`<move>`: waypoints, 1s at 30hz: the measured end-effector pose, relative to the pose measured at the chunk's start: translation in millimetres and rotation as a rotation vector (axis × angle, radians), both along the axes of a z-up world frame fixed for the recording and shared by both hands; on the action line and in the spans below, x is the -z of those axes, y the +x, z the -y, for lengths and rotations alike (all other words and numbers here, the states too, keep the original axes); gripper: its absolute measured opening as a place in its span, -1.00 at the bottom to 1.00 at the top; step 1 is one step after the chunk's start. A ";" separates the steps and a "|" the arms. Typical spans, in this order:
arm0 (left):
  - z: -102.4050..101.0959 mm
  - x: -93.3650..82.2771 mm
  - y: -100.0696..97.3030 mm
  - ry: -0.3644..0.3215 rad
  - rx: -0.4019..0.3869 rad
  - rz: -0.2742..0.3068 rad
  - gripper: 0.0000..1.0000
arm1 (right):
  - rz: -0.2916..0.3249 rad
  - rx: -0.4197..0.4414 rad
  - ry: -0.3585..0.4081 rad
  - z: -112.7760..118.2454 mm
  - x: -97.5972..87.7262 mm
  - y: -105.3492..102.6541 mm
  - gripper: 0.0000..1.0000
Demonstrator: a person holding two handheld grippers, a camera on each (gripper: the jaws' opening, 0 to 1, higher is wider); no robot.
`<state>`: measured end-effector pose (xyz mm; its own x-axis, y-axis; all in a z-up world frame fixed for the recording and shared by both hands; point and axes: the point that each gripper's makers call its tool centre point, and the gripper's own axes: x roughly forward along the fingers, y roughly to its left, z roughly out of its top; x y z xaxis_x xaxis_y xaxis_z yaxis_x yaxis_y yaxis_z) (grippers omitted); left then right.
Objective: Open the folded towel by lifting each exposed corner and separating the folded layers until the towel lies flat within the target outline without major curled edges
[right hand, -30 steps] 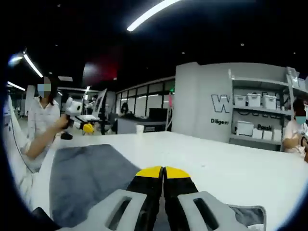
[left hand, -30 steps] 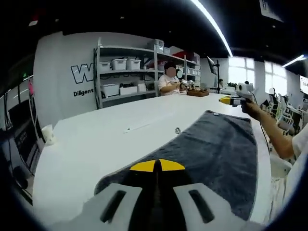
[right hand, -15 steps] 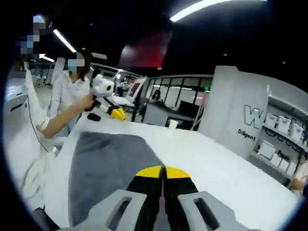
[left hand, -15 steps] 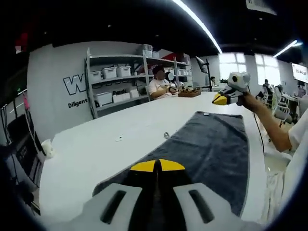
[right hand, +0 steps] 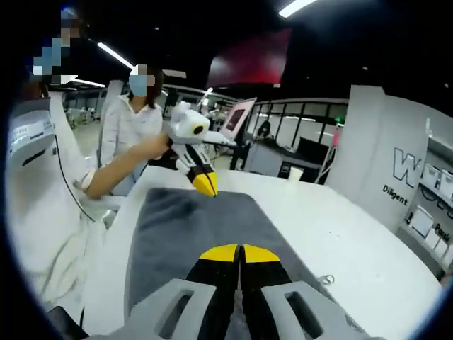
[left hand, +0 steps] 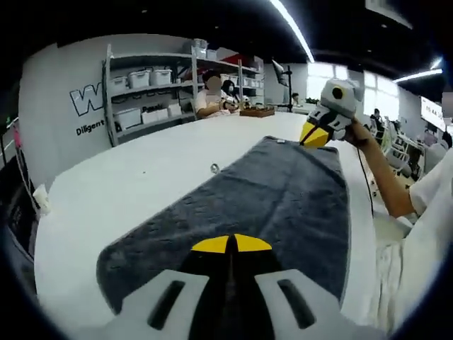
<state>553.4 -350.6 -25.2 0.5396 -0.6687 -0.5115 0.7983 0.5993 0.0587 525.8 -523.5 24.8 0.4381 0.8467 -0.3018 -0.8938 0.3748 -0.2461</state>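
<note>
In the left gripper view our left gripper [left hand: 231, 244] has its yellow-tipped jaws pressed together, hovering over the near end of the grey towel [left hand: 283, 205]; whether they pinch cloth we cannot tell. In the right gripper view our right gripper [right hand: 241, 253] likewise shows its jaws closed above the towel. The towel lies spread lengthwise on the white bench [left hand: 127, 191], close to the bench's edge on our side. A small metal ring [left hand: 214, 168] sits on the bench just beside the towel. Beyond the bench stand shelves [left hand: 141, 88] with bins.
</note>
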 end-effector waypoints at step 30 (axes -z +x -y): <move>62.8 53.4 -61.8 0.117 0.276 -0.174 -0.99 | -0.187 -0.124 -0.457 -9.9 115.3 -41.2 -1.00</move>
